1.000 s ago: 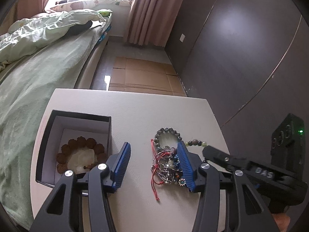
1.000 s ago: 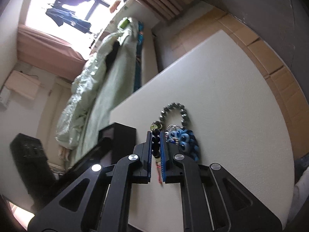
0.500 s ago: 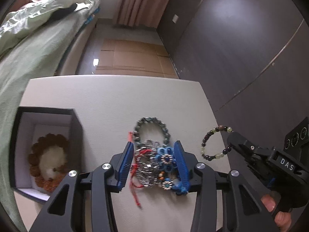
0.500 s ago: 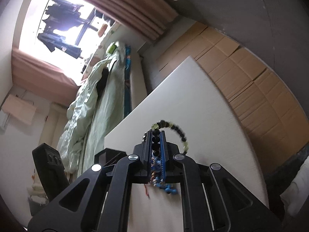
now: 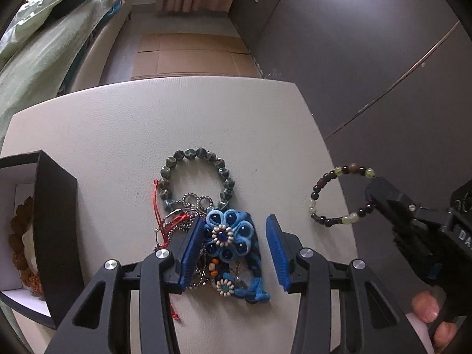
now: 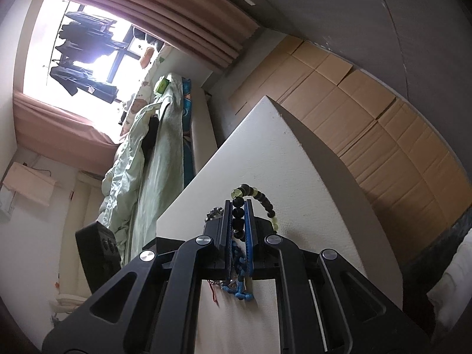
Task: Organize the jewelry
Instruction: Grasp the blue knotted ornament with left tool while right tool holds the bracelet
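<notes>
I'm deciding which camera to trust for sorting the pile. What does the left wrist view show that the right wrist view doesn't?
Only the left wrist view: the black box holding a brown bead bracelet, the blue flower piece between the open left gripper, and the green bead bracelet. Only the right wrist view: the window. Both: the dark-and-yellow bead bracelet pinched in the right gripper, and the table.

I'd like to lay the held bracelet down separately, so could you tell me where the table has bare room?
The table is bare across its far half, beyond the green bead bracelet, and in the strip between the black box and the jewelry pile. The pile under the left tool is crowded.
</notes>
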The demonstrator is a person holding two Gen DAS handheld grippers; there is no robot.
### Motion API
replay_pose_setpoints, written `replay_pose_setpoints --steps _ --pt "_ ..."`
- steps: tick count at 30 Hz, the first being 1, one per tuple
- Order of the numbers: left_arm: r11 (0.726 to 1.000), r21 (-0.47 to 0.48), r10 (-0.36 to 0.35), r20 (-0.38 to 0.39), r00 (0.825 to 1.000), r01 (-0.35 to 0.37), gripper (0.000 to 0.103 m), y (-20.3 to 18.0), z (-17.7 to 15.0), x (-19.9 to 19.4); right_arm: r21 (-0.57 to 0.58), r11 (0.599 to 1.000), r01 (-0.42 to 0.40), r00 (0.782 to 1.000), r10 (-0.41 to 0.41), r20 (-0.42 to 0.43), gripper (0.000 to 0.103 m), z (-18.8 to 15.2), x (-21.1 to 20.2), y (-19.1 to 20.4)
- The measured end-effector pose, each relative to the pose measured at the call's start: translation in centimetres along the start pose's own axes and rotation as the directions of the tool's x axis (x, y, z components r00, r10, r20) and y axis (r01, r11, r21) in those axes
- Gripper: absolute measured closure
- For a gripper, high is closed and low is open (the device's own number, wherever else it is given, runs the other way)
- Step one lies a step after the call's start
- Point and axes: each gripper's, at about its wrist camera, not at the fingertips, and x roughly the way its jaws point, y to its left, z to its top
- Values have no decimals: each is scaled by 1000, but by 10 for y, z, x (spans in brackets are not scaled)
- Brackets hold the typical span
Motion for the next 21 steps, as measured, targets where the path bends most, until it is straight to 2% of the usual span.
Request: replay_pose_setpoints --steps 4,6,9,11,13,21 --pt "999 26 44 -7 999 -44 58 -6 0 3 0 1000 0 1000 0 -4 94 0 0 0" --pt "997 38 64 -25 998 -63 60 -6 2 10 1 1000 1 1000 -1 -5 94 -2 1 1" --pt "994 36 103 -31 994 -102 77 -3 1 12 2 1000 0 1000 0 -6 94 -2 1 1" --pt "999 5 54 -40 998 -54 78 1 1 9 4 1000 1 1000 -1 -6 94 -2 1 1" --pt "998 5 66 -6 998 -66 78 3 1 -2 2 1000 0 1000 0 -5 94 -3 0 2" --pt "997 -51 -55 76 996 59 78 16 -5 -50 -26 999 -21 1000 21 -1 94 -10 -1 12"
